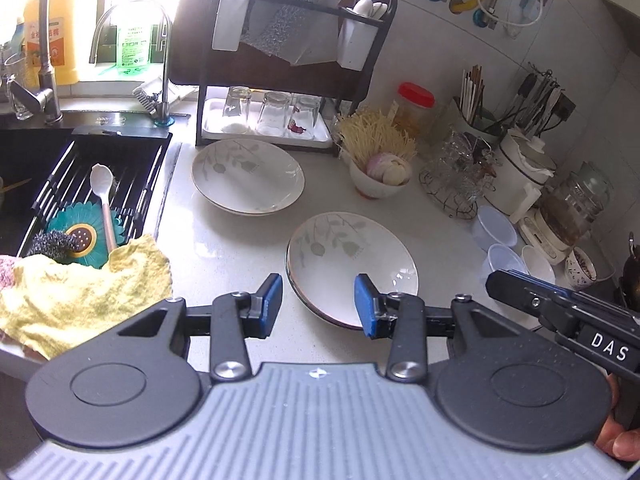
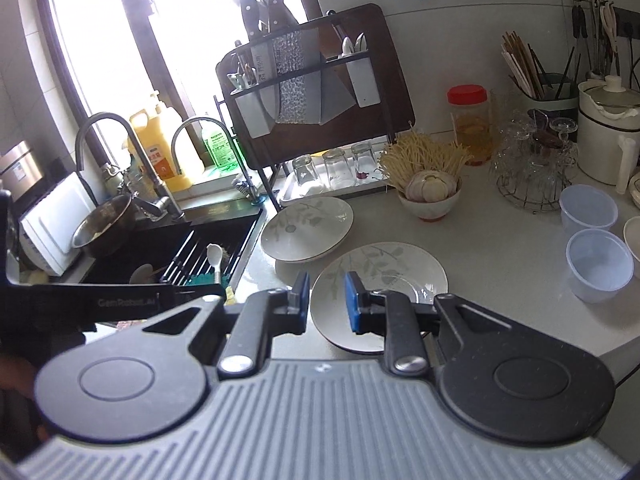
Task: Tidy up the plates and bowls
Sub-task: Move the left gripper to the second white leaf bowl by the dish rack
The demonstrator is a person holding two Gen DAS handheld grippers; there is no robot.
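At the right edge of the left wrist view, white letters "DAS" stand on the black body of the right gripper [image 1: 505,280]. At the left of the right wrist view, faint grey "GenRobot.AI" runs along the black body of the left gripper [image 2: 192,290]. The labels on the orange jug [image 1: 46,40] and the green bottle [image 1: 132,46], upper left, carry print too blurred to read.

Daylight blown out at the window [image 2: 120,40], glossy glare on the counter [image 1: 248,248], fisheye-bent edges, sharp focus.
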